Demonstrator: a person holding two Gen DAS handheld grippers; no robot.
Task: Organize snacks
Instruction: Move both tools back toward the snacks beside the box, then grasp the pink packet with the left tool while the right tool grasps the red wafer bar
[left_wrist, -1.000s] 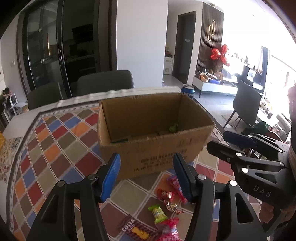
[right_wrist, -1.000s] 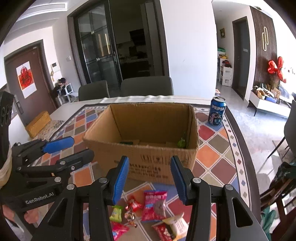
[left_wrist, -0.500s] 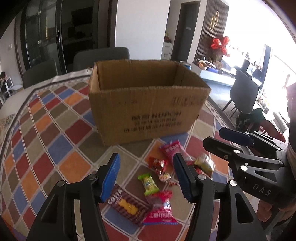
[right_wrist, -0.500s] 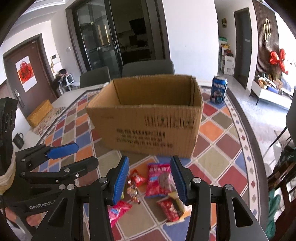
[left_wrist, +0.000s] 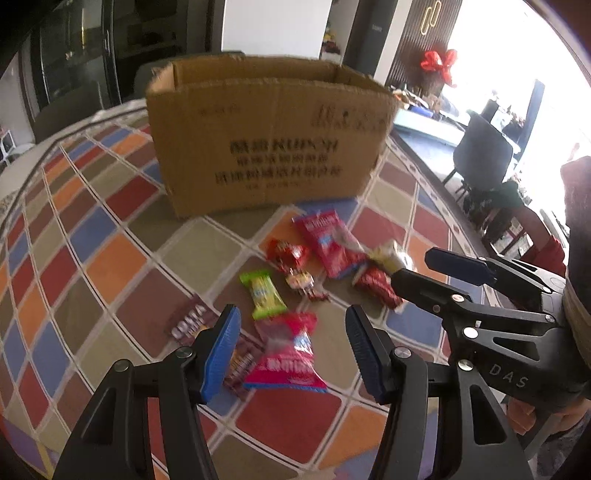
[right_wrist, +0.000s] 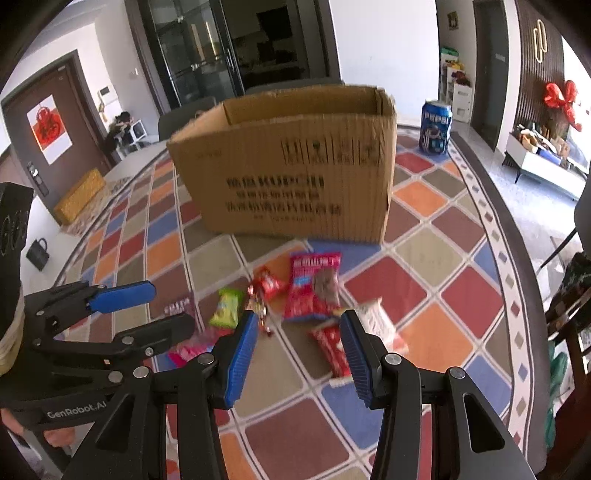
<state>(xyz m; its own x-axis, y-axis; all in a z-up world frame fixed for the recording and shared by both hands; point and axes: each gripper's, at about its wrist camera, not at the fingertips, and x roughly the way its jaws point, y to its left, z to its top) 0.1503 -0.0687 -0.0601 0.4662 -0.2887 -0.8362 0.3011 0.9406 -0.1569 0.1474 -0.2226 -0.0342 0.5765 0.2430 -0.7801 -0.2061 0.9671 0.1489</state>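
Note:
A cardboard box (left_wrist: 269, 147) stands open-topped on the chequered tablecloth, and I see only its printed front wall. Loose snacks lie in front of it: a pink packet (left_wrist: 286, 354), a green packet (left_wrist: 263, 293), a brown cookie packet (left_wrist: 190, 321), a large red packet (left_wrist: 325, 242) and a red bar (right_wrist: 332, 347). My left gripper (left_wrist: 291, 321) hangs open just above the pink packet, apart from it. My right gripper (right_wrist: 299, 325) is open over the red bar, beside a white packet (right_wrist: 380, 325). Each gripper shows in the other's view, side by side, with nothing between the pads.
A blue Pepsi can (right_wrist: 436, 127) stands to the right of the box (right_wrist: 295, 173). The round table's edge (right_wrist: 517, 258) curves close on the right, with a dark chair (left_wrist: 480, 147) beyond it. More chairs stand behind the box.
Both grippers have sunk towards the table and tilted down. The snacks now lie close under the fingers, and the box's inside has gone out of sight.

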